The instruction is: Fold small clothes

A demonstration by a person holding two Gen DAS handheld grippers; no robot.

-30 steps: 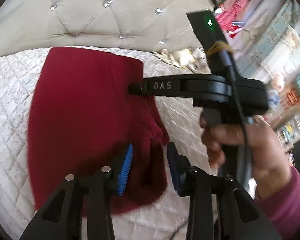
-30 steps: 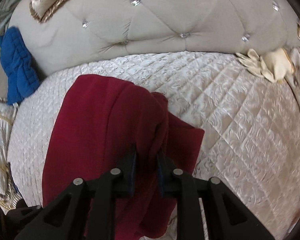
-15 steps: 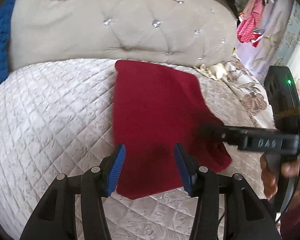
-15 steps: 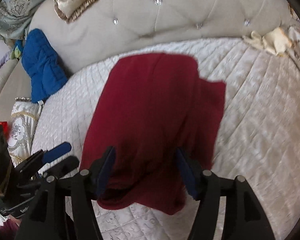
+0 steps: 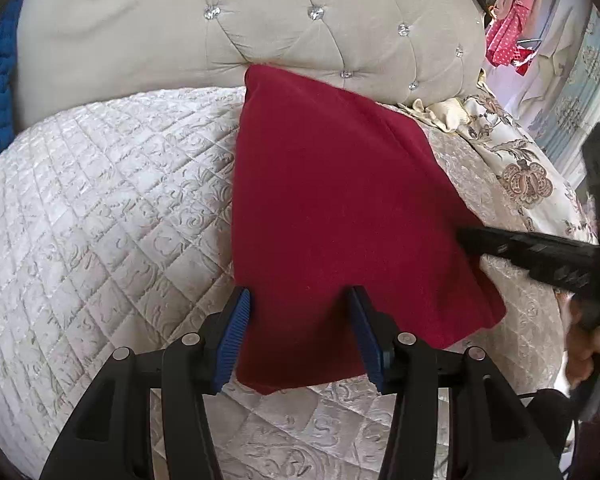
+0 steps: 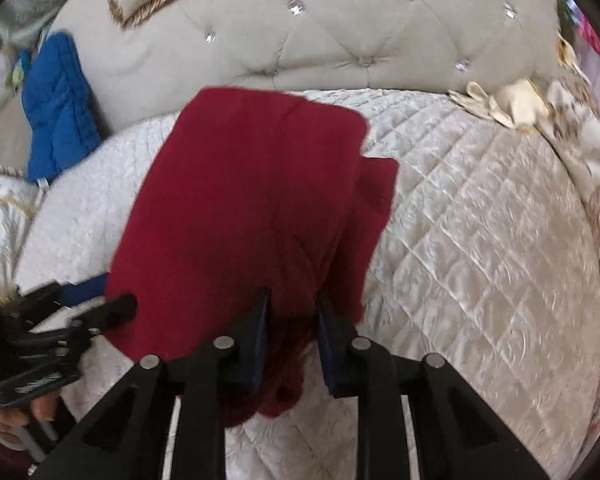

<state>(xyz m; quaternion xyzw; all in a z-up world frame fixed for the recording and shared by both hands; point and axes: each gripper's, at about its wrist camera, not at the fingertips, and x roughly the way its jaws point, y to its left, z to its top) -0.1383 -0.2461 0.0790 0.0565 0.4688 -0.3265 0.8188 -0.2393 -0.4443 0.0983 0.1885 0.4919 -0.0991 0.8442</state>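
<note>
Folding looks partly done: the red garment (image 5: 332, 216) lies doubled on the quilted bed (image 5: 112, 216) below the tufted headboard (image 5: 228, 44). Our right gripper (image 6: 291, 322) pinches its near edge; our left gripper (image 5: 299, 334) hovers, jaws apart. Another fold probably remains.

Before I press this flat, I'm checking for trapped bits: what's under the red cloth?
Under the red cloth only the quilted bedspread shows around its edges. Another red layer pokes out on one side. Anything beneath its middle is covered.
</note>
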